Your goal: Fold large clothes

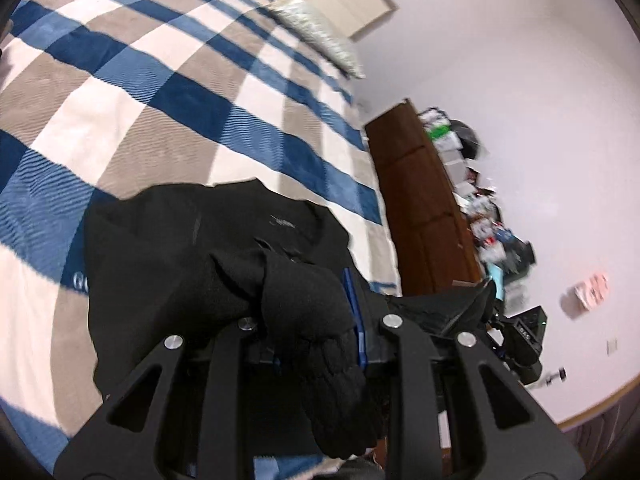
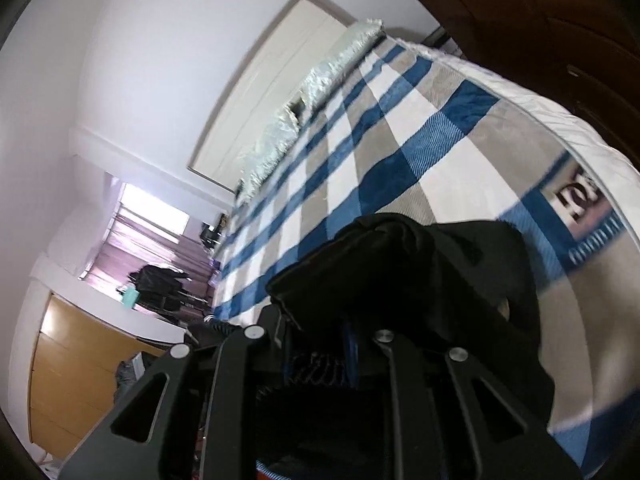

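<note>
Right now your left gripper (image 1: 320, 336) is clenched on a bunched fold of the black garment (image 1: 208, 248), with thick dark fabric spilling out between its jaws and hanging down over the front of the tool. In the left wrist view the rest of that garment lies spread on the bed (image 1: 120, 92), its far edge resting flat on the blue, white and grey checked blanket (image 1: 168, 80), and a small pale mark shows on the cloth near its middle.

Your right gripper (image 2: 320, 340) is likewise clamped on the black garment (image 2: 400, 264); in the right wrist view the cloth is heaped over its jaws and drapes down to the right, covering the fingertips almost wholly. Behind it the checked blanket (image 2: 440, 160) stretches away to the pale pillows (image 2: 280, 136) lined up along the white headboard (image 2: 272, 68).

Your right gripper also appears in the left wrist view at the right edge, with black cloth trailing from it. Just beside the bed stands a dark brown wooden cabinet (image 1: 420, 200) with a blurred clutter of small things on top. Both views are smeared by motion blur.
</note>
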`<state>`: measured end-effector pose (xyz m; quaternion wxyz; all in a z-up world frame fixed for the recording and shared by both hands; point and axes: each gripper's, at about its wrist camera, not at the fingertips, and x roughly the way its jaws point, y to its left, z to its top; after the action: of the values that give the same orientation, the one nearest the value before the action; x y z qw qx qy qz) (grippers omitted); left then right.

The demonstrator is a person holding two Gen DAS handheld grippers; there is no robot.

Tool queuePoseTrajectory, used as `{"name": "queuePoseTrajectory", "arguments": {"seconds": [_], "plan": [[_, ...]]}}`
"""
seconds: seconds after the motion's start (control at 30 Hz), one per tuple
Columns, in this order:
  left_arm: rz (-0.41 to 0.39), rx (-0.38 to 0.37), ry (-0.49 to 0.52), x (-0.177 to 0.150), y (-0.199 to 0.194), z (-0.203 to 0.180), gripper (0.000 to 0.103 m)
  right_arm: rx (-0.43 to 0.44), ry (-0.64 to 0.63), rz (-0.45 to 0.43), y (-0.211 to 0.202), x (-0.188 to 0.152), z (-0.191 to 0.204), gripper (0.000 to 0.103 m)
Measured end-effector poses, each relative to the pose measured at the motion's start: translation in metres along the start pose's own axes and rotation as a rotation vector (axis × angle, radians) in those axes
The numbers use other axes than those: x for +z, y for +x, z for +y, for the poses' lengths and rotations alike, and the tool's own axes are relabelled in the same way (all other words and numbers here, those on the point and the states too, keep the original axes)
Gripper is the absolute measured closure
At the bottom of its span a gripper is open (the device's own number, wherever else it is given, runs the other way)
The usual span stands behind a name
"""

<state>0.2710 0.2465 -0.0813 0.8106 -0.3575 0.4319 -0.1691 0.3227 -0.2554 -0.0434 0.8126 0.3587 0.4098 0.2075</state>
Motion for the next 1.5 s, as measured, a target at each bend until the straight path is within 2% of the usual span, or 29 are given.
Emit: {"name": "queuePoseTrajectory", "arguments": {"seconds": [0.13, 0.33, 0.4, 0.57, 0.63, 0.7, 0.73, 0.8, 0.87, 0.9, 0.93, 0.97, 1.0, 1.07, 1.2, 1.33, 1.4, 1.5], "plan": [[0.044, 0.061, -0.041, 0.029, 0.044, 0.028, 0.078, -0.056, 0.003, 0.077, 0.063, 0.028, -0.015, 0.083], [0.118, 0.205, -0.077, 0.056, 0.116, 0.080, 0.078, -0.197, 0.007, 0.199, 0.152, 0.052, -0.057, 0.083], [0.142, 0.235, -0.097, 0.060, 0.133, 0.097, 0.078, -0.229, 0.010, 0.232, 0.172, 0.056, -0.070, 0.083], [0.203, 0.293, -0.054, 0.061, 0.161, 0.110, 0.078, -0.266, 0.013, 0.303, 0.202, 0.060, -0.089, 0.083], [0.204, 0.319, 0.001, 0.060, 0.161, 0.101, 0.077, -0.266, 0.005, 0.322, 0.201, 0.062, -0.087, 0.081], [0.218, 0.343, 0.060, 0.057, 0.158, 0.089, 0.076, -0.258, -0.032, 0.334, 0.192, 0.062, -0.073, 0.074], [0.221, 0.351, 0.091, 0.055, 0.156, 0.083, 0.068, -0.258, -0.060, 0.334, 0.185, 0.062, -0.065, 0.067], [0.233, 0.319, 0.119, 0.051, 0.148, 0.072, 0.051, -0.236, -0.102, 0.318, 0.170, 0.063, -0.048, 0.056], [0.237, 0.337, 0.149, 0.049, 0.136, 0.060, 0.046, -0.189, -0.141, 0.288, 0.146, 0.064, -0.027, 0.038], [0.232, 0.341, 0.158, 0.047, 0.131, 0.055, 0.037, -0.186, -0.150, 0.273, 0.138, 0.065, -0.020, 0.033], [0.220, 0.357, 0.170, 0.046, 0.122, 0.049, 0.021, -0.177, -0.164, 0.254, 0.123, 0.064, -0.010, 0.028], [0.205, 0.382, 0.195, 0.044, 0.111, 0.040, 0.010, -0.161, -0.181, 0.243, 0.108, 0.061, -0.001, 0.024], [0.195, 0.380, 0.214, 0.041, 0.106, 0.032, 0.006, -0.157, -0.197, 0.236, 0.098, 0.058, 0.006, 0.021], [0.177, 0.366, 0.258, 0.033, 0.091, 0.017, 0.006, -0.152, -0.259, 0.235, 0.071, 0.042, 0.020, 0.013], [0.150, 0.382, 0.361, 0.002, 0.064, -0.016, 0.006, -0.140, -0.352, 0.265, 0.028, -0.001, 0.024, 0.011], [0.162, 0.307, 0.410, -0.046, 0.055, -0.036, 0.006, -0.248, -0.479, 0.282, 0.003, -0.041, 0.007, 0.008], [0.172, 0.271, 0.442, -0.074, 0.059, -0.043, 0.006, -0.271, -0.476, 0.300, 0.002, -0.049, -0.010, 0.008], [0.172, 0.275, 0.489, -0.103, 0.071, -0.042, 0.006, -0.295, -0.443, 0.319, 0.008, -0.054, -0.033, 0.008]]}}
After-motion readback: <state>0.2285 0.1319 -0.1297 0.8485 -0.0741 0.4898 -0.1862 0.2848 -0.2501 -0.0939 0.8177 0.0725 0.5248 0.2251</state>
